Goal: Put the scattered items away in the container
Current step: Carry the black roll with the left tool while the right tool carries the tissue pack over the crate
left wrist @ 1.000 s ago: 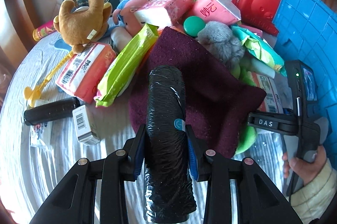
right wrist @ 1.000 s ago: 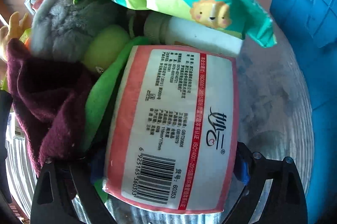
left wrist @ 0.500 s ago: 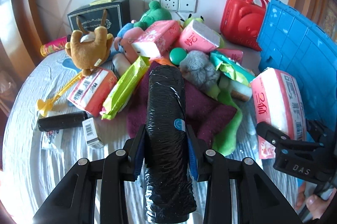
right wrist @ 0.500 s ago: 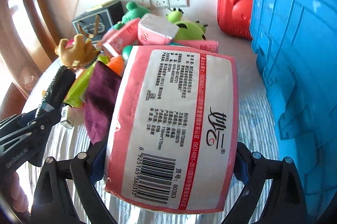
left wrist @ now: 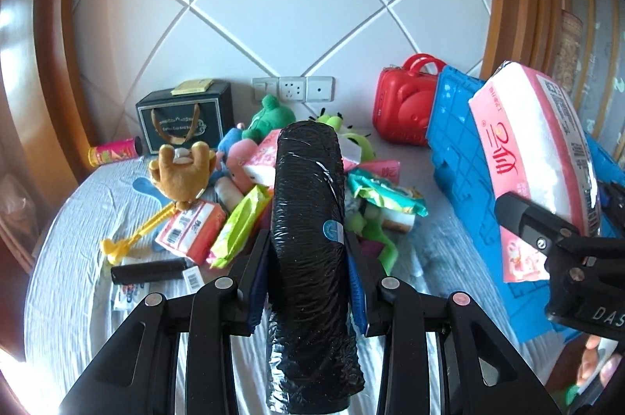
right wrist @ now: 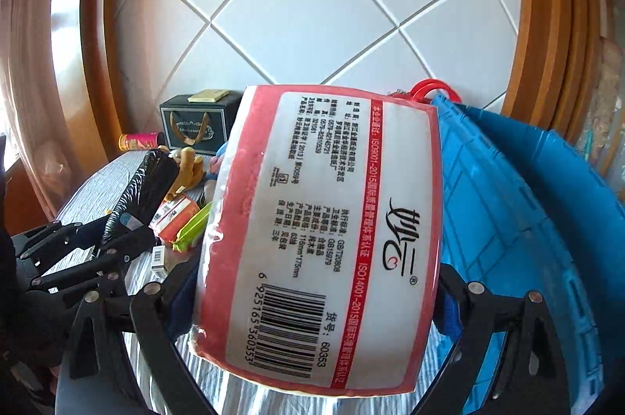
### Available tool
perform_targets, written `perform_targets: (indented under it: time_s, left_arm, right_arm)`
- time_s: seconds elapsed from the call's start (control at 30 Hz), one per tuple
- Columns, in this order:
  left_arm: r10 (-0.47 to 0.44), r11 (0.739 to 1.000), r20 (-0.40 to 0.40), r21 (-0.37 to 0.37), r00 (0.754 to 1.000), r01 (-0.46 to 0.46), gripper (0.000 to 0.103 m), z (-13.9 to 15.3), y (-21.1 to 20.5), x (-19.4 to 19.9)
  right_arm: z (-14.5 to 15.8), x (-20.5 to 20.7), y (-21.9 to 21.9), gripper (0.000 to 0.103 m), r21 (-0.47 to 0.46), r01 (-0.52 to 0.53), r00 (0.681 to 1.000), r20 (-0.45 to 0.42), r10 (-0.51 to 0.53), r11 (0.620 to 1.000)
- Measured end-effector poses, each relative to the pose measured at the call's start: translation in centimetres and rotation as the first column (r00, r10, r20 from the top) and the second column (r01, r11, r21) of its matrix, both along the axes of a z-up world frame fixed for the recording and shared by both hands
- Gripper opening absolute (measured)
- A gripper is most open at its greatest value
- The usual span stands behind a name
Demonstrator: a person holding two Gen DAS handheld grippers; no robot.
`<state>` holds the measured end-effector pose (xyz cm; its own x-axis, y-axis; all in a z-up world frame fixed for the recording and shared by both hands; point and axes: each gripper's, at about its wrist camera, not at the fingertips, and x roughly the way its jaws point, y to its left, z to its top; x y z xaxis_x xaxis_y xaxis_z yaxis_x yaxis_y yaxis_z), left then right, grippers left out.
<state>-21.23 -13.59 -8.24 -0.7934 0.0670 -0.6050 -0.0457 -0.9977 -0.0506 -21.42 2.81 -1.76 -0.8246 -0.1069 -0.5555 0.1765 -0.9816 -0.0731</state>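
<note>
My left gripper [left wrist: 308, 258] is shut on a black plastic roll [left wrist: 310, 219], held upright above the table's near side. My right gripper [right wrist: 312, 297] is shut on a pink pack of tissues [right wrist: 324, 231], raised beside the blue crate [right wrist: 527, 219]. In the left wrist view the same tissue pack [left wrist: 535, 157] hangs high over the crate's near wall [left wrist: 461, 157], with the right gripper [left wrist: 547, 227] below it. A pile of scattered items lies mid-table: a brown plush [left wrist: 181, 169], a green wipes packet [left wrist: 240, 223], a pink tissue pack [left wrist: 191, 231] and green plush toys [left wrist: 269, 118].
A dark gift box [left wrist: 185, 118], a pink can [left wrist: 113, 151] and a red case [left wrist: 406, 106] stand along the tiled back wall. A second black roll [left wrist: 148, 272], a small barcode box [left wrist: 193, 276] and a yellow toy [left wrist: 133, 239] lie at left. Wooden frames flank both sides.
Both grippers have risen and pulled back from the pile. The right gripper has lifted the tissue pack off the heap and carried it up beside the blue crate. The left still grips the black roll.
</note>
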Motion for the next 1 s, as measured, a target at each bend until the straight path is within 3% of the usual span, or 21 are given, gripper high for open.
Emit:
perform_targets:
  time_s: [0.27, 0.47, 0.8, 1.0]
  left_arm:
    - [-0.103, 0.995, -0.106, 0.004, 0.989, 0.104, 0.034, 5.2, 5.0, 2.2]
    - [-0.174, 0.984, -0.173, -0.004, 0.969, 0.176, 0.034, 8.5, 12.9, 2.7]
    - [-0.210, 0.977, -0.279, -0.022, 0.937, 0.212, 0.034, 12.7, 31.2, 3.9]
    - [-0.209, 0.977, -0.229, -0.017, 0.951, 0.211, 0.034, 13.8, 39.4, 3.8]
  right_arm:
    - [5.8, 4.3, 6.0, 0.094, 0.021, 0.144, 0.981, -0.137, -0.140, 0.989]
    - [8.0, 6.2, 14.1, 0.094, 0.029, 0.246, 0.952, -0.197, -0.236, 0.969]
    - [7.9, 7.4, 30.2, 0.094, 0.108, 0.268, 0.942, -0.240, -0.236, 0.957]
    - [5.9, 5.8, 37.5, 0.094, 0.107, 0.248, 0.960, -0.161, -0.230, 0.963]
